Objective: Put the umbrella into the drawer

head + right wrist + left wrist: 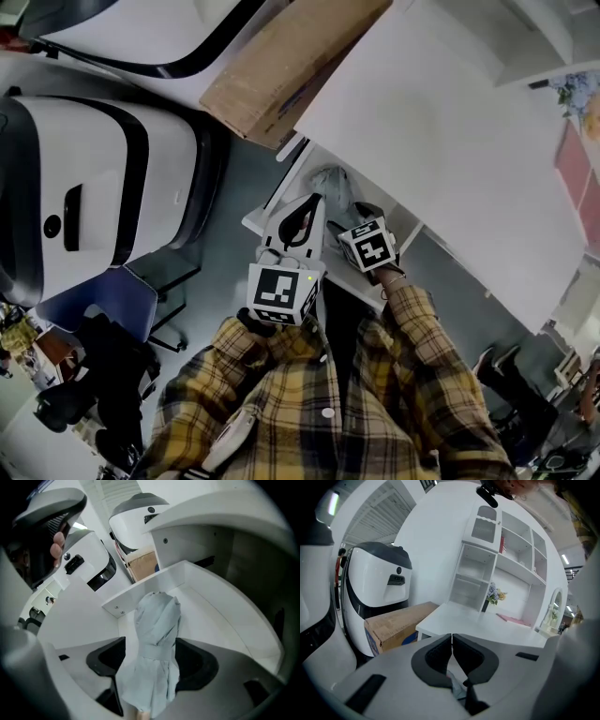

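Umbrella: we see one umbrella [157, 620], folded, pale grey-blue and strapped round its middle. It sits inside the open drawer [215, 620]; we cannot tell whether it touches the floor.
Right tongs: the right tongs [150, 638] are clenched on the umbrella, one pad on each side.
Left tongs: the left tongs [452, 635] are clenched with their tips meeting, holding nothing.
In the way: in the head view the left tongs hang over the drawer's rim, just beside the umbrella at its 7 o'clock.
Surface: one white surface [441, 141] overhangs the drawer at 2 o'clock.
Around: one cardboard box [281, 66] lies at 11 o'clock from the drawer. One white-and-black machine [84, 187] stands at 9 o'clock and a second [141, 33] at 11 o'clock.
Count: two tongs, one umbrella, one drawer, one box, two machines.
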Motion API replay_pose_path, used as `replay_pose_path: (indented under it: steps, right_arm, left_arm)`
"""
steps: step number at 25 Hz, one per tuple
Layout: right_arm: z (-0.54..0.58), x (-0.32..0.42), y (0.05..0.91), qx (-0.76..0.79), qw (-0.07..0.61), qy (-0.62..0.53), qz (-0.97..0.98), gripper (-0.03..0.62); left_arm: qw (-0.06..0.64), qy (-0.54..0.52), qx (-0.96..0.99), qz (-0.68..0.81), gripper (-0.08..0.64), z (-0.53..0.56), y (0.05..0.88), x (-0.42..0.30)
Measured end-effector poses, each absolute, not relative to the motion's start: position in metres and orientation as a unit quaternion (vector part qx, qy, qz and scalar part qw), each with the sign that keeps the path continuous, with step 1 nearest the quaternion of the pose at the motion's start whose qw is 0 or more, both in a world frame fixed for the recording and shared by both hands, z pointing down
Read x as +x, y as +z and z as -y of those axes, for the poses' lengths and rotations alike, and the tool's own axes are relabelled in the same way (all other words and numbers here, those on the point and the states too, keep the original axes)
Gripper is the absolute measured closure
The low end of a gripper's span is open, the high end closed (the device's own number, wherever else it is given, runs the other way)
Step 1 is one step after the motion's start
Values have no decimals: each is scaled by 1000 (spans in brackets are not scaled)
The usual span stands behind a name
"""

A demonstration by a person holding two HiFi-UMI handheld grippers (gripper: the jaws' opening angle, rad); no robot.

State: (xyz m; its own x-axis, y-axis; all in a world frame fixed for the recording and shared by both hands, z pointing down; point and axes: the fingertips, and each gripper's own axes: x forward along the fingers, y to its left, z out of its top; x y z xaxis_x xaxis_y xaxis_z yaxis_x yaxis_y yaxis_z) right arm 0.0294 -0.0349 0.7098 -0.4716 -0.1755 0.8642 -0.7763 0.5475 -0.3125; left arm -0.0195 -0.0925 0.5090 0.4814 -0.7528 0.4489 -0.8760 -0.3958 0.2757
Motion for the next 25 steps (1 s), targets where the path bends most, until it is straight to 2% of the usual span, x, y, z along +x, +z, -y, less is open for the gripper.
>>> replay_pose_path:
  steps: [8, 15, 18, 21, 25]
  right_arm:
    - [38, 27, 644, 341, 361, 366, 787, 273]
    - [68, 26, 564, 372, 293, 319, 821, 277]
    - [68, 31, 526, 384, 265, 296, 833, 332]
    - [71, 35, 488, 397, 232, 273, 845, 333]
    - [72, 41, 436, 417, 175, 242, 858, 367]
  left_arm:
    - [226, 117, 838, 482, 534, 93, 481, -14]
    - [196, 92, 862, 458, 534, 101, 445, -1]
    - [185, 86, 872, 444, 534, 96, 425, 6]
    - [169, 75, 882, 433, 534, 95, 405, 13]
    - [134, 69, 897, 415, 534, 87, 378, 23]
